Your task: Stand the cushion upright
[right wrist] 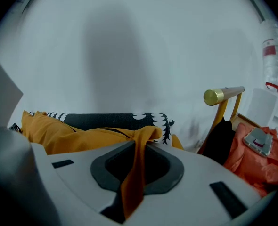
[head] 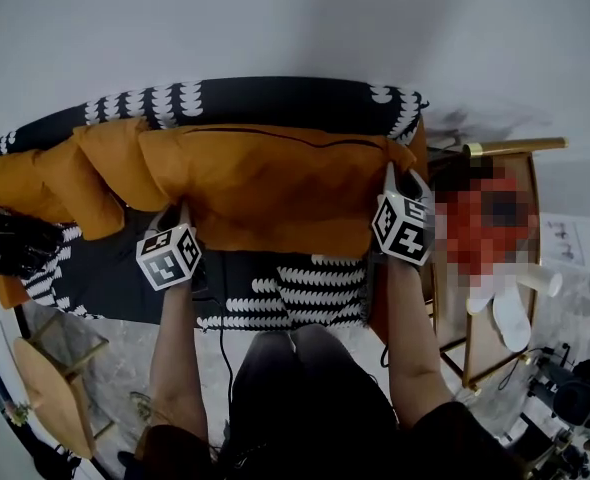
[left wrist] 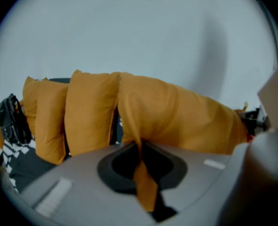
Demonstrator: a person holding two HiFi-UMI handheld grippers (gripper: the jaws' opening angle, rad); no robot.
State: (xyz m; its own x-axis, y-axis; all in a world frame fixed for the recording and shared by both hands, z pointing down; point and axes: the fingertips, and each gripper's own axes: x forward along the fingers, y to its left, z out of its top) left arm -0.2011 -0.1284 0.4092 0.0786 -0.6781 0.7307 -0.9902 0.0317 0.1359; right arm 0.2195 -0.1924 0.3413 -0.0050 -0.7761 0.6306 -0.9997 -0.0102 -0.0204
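A large orange cushion (head: 275, 183) lies across the black-and-white patterned sofa (head: 275, 103), leaning toward its backrest. My left gripper (head: 183, 216) is shut on the cushion's near left corner; in the left gripper view a strip of orange fabric (left wrist: 143, 178) is pinched between the jaws of that gripper (left wrist: 140, 147). My right gripper (head: 390, 180) is shut on the cushion's right corner, and its own view shows a fold of the fabric (right wrist: 132, 178) clamped in the gripper (right wrist: 138, 147). The cushion's body (left wrist: 181, 121) stretches away to the right of the left jaws.
Two more orange cushions (head: 85, 173) stand at the sofa's left (left wrist: 89, 112). A black bag-like object (head: 15, 243) sits at the left end. A gold-railed rack (head: 515, 148) with red-orange cloth (right wrist: 259, 159) stands right. A wooden chair (head: 50, 378) is at lower left. A white wall is behind.
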